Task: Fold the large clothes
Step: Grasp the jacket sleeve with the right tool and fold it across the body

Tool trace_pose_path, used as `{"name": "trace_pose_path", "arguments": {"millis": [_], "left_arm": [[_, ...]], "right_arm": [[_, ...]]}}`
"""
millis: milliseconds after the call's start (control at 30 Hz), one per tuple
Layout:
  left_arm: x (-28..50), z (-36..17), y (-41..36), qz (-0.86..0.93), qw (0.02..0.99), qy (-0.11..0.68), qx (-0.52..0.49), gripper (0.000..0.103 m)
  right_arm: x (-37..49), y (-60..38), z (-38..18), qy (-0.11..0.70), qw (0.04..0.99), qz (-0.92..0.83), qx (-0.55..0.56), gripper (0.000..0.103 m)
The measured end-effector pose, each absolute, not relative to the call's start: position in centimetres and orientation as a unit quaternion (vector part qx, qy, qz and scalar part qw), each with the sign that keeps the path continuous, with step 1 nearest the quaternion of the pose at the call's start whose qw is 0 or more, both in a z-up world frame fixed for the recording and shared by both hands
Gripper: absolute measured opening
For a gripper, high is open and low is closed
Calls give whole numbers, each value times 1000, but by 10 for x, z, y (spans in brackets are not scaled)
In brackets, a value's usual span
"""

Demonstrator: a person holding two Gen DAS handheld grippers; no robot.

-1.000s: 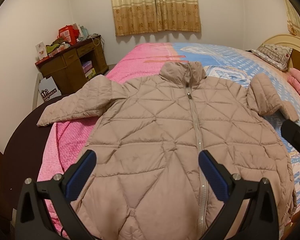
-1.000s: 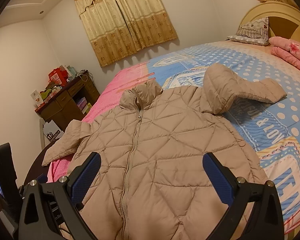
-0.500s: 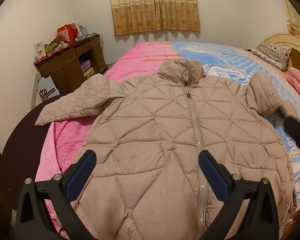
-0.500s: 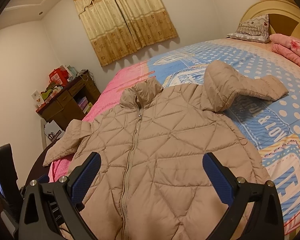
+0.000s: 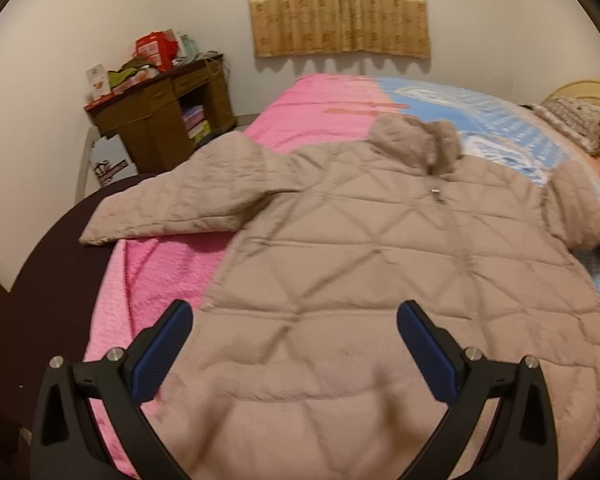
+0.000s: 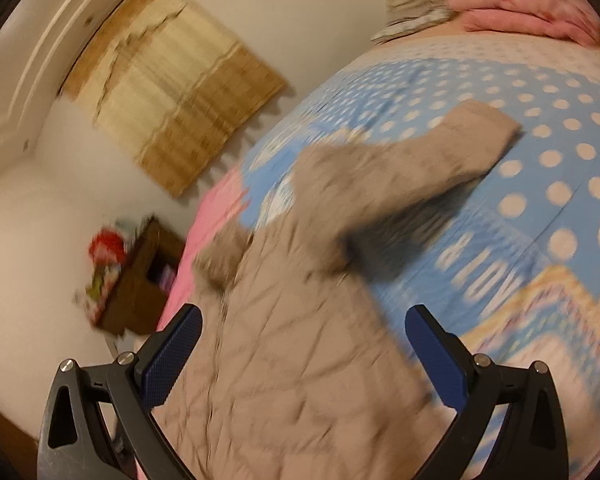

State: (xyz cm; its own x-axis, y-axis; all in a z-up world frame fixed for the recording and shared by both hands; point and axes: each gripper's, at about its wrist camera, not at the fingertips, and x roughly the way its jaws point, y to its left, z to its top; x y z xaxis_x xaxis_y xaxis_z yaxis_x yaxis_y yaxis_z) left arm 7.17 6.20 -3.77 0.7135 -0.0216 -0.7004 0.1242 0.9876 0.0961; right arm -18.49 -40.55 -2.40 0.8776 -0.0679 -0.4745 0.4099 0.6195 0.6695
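Note:
A beige quilted jacket lies face up and zipped on the bed, collar away from me, sleeves spread out. Its left sleeve reaches over the pink cover toward the bed's edge. Its right sleeve lies on the blue dotted cover. My left gripper is open and empty above the jacket's lower left part. My right gripper is open and empty above the jacket's right side, below the right sleeve. The right wrist view is tilted and blurred.
The bed has a pink cover on the left and a blue dotted cover on the right. A wooden desk with clutter stands by the left wall. Pillows lie at the headboard. Curtains hang behind.
Both grippers have moved apart: the left view has shifted toward the jacket's left side, the right has swung and tilted toward the right sleeve. The jacket has not moved.

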Motion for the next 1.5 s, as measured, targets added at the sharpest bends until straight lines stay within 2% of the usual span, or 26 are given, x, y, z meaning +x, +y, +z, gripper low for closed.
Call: {"name": "trace_pose_path", "arguments": {"millis": [167,267,367,433,533,600,667,700,733,767,800,933,1000,1167,1233,1300,1400,1433,1500], "left_arm": [[96,-49,86,-11,931,362,47,103],[114,-66,97,6,927,374,19,103],[124,-84,101,18,922,387,10,103],[127,-98,99,23,918,395,21,103],[127,-115,97,25,912,409,31,103],[125,-119,100,27,915,402,20,103],[124,-119,101,27,918,395,18,103],[125,-120,101,27,918,394,18,103],[126,-121,101,27,918,395,18,103],[127,-122,102,27,918,396,18,103],[128,-123,102,26,917,397,17,103],[131,-126,106,15,914,405,3,103],[130,-127,108,9,913,408,-6,103],[130,-128,110,4,913,408,-14,103],[130,-128,111,4,913,407,-14,103],[130,-128,112,3,914,406,-15,103],[130,-129,112,2,914,405,-16,103],[130,-129,113,1,914,405,-17,103],[129,-129,113,-1,914,406,-19,103]], "right_arm": [[-187,-511,-71,147,795,-128,574,101],[-169,-538,-101,148,765,-131,614,101],[-153,-551,-120,132,745,-150,636,100],[-143,-561,-114,112,758,-153,624,100],[-122,-572,-110,126,766,-167,608,100],[-112,-580,-117,144,759,-196,604,88],[-108,-590,-132,166,743,-227,608,46],[-107,-594,-138,168,740,-230,610,38],[-107,-597,-142,170,739,-230,610,24],[-107,-600,-145,172,739,-226,611,17],[-107,-603,-146,169,741,-221,612,15],[-112,-608,-140,145,756,-199,607,12],[-120,-604,-116,121,783,-198,577,10],[-113,-564,-9,96,875,-171,442,10],[-107,-546,22,92,890,-140,424,10],[-103,-534,38,90,887,-129,434,10],[-105,-532,28,80,864,-98,487,10],[-106,-533,17,81,853,-80,510,11],[-109,-535,-5,113,822,-67,554,35]]}}
